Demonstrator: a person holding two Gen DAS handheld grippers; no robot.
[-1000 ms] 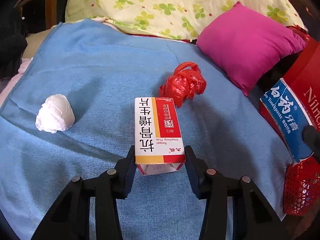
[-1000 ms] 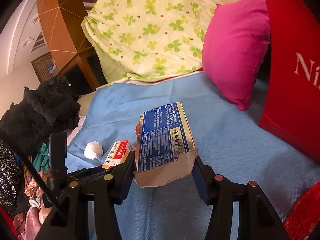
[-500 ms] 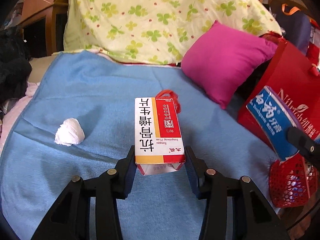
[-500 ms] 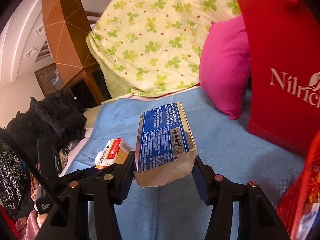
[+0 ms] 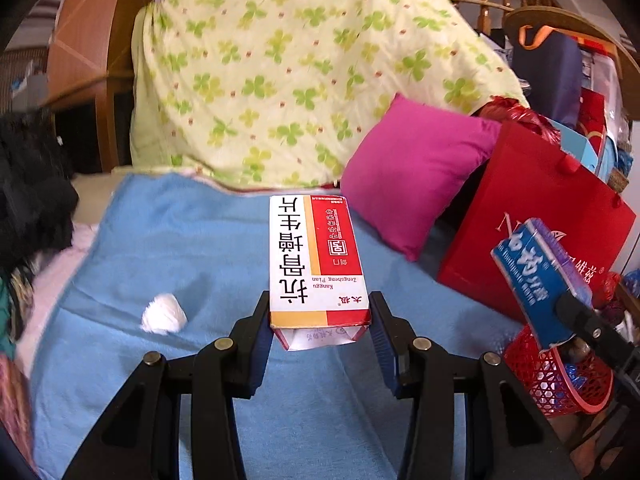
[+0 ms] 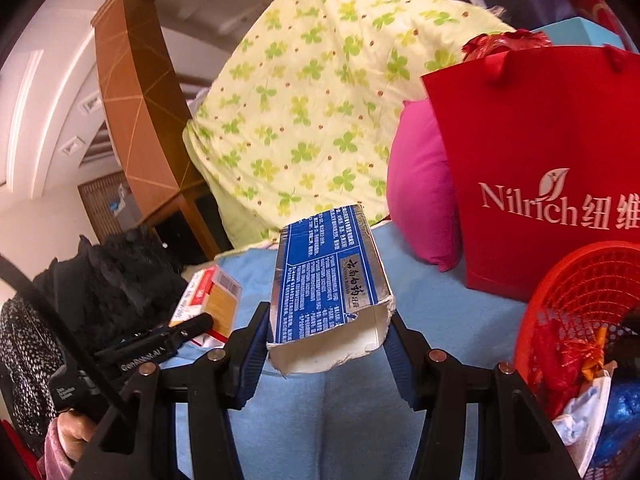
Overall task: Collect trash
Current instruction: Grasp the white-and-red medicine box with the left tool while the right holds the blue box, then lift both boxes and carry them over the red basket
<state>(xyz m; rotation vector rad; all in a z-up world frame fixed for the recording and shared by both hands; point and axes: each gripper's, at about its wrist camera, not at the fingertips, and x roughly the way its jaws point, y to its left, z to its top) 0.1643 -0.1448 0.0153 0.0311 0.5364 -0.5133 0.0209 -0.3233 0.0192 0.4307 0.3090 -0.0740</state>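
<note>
Left wrist: cardboard cartons gripped over blue terry bed.
Left gripper [image 5: 320, 320] jaws clamp red-white box [image 5: 316, 256]; right gripper [image 6: 326, 336] jaws clamp torn blue carton [image 6: 328, 280] beside mesh basket [image 6: 560, 280].

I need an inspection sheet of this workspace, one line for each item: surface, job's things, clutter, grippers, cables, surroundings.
Surface: blue blanket spread over the bed.
Job's things: red-and-white medicine box and blue toothpaste box, each held up above the blanket; white paper wad lying on the blanket; red mesh basket at the right, already holding scraps.
Clutter: pink pillow, red paper bag, black clothes.
Grippers: left gripper shut on the medicine box; right gripper shut on the toothpaste box.
Cables: nothing seen.
Surroundings: clover-print quilt, wooden headboard.
</note>
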